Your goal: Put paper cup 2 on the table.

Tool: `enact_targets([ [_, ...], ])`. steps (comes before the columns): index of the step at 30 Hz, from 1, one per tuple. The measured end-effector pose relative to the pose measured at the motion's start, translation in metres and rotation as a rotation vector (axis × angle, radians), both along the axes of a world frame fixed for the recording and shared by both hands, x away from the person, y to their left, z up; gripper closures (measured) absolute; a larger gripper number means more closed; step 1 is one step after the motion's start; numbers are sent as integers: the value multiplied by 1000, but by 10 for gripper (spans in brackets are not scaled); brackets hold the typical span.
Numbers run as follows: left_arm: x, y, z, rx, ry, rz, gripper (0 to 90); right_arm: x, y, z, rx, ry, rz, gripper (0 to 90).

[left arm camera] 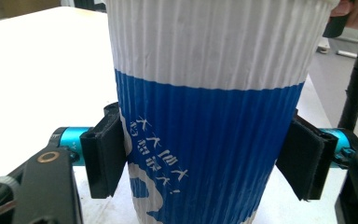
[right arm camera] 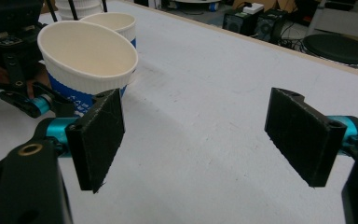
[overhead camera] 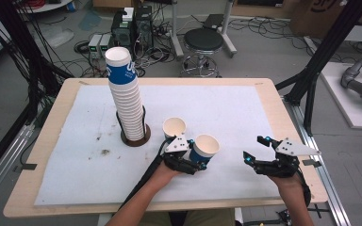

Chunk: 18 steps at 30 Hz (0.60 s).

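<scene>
At the table's (overhead camera: 52, 155) ten o'clock, a tall stack (overhead camera: 125, 96) of blue-and-white paper cups is seen in a dark round holder (overhead camera: 136, 140); the stack leans slightly toward eleven. Near the centre of the white mat (overhead camera: 245, 117), a lone cup (overhead camera: 174, 127) is stood upright, mouth up. Just at its four o'clock, touching or nearly touching it, a second cup (overhead camera: 204, 149) is gripped by the left gripper (overhead camera: 188, 162). In the left gripper view, both black pads are pressed against the blue band of this cup (left arm camera: 209, 140), at its three and nine o'clock sides, so the jaws are clenched on it; the cup is held roughly upright, and whether its base rests on the mat cannot be told. The right gripper (overhead camera: 257, 150) is held over the mat at the table's four o'clock, well apart from the cups. In the right gripper view its jaws are spread wide with bare mat between them, and the held cup (right arm camera: 91, 60) is seen at ten o'clock.
</scene>
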State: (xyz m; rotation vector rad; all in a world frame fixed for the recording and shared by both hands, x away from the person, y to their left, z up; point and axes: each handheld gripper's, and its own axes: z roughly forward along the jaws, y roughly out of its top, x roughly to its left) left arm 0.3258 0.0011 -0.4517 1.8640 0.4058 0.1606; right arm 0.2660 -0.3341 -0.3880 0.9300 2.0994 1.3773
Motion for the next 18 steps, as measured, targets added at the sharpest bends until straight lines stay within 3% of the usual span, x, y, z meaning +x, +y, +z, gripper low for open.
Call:
enact_targets([
  [6, -2, -4, 1, 119, 14, 25, 259, 0, 1, 0, 0, 2, 4, 203],
  [14, -6, 5, 4, 169, 23, 21, 259, 1, 1, -1, -6, -6, 8, 203],
  [18, -8, 12, 2, 173, 39, 19, 259, 1, 4, -1, -10, 2, 14, 203],
])
